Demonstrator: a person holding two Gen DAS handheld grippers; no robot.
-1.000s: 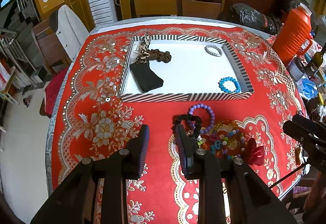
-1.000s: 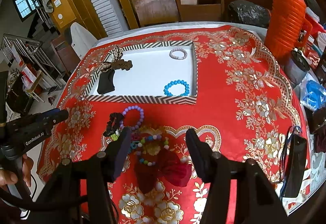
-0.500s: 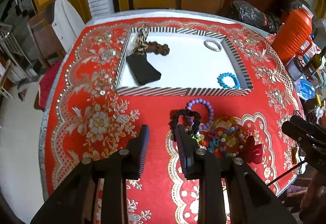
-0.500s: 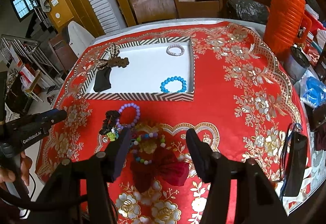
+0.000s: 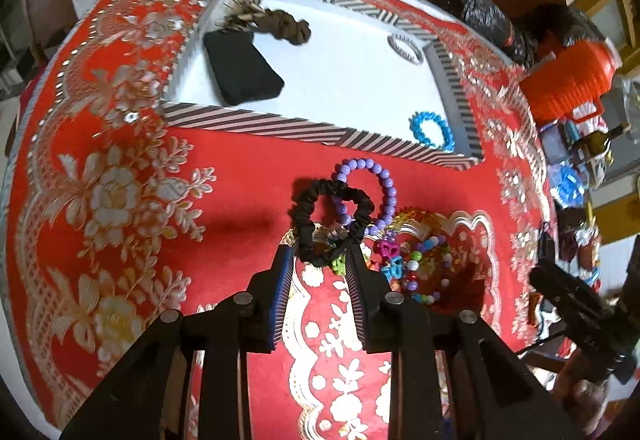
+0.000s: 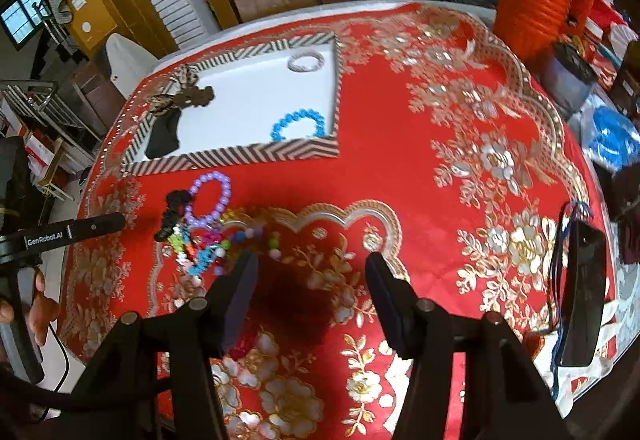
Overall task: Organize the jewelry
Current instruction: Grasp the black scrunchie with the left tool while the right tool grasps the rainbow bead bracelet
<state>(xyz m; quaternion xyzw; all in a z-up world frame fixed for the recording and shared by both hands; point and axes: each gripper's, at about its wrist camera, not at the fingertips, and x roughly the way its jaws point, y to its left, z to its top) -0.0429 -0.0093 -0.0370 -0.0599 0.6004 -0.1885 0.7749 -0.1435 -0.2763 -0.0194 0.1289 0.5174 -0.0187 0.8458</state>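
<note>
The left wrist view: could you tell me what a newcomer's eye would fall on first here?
First comes the red floral tablecloth covering the whole table, with the striped tray on it, white inside. Next, the heap in front of the tray's near wall: a black scrunchie overlapping a purple bead bracelet, with a multicoloured bead bracelet beside them. The left gripper stands open right at the scrunchie.

I see the striped-rimmed white tray (image 5: 256,120) on the red floral tablecloth (image 5: 120,200); in front of it lie the black fabric scrunchie (image 5: 308,208) and purple bead bracelet (image 5: 384,180), overlapping.
</note>
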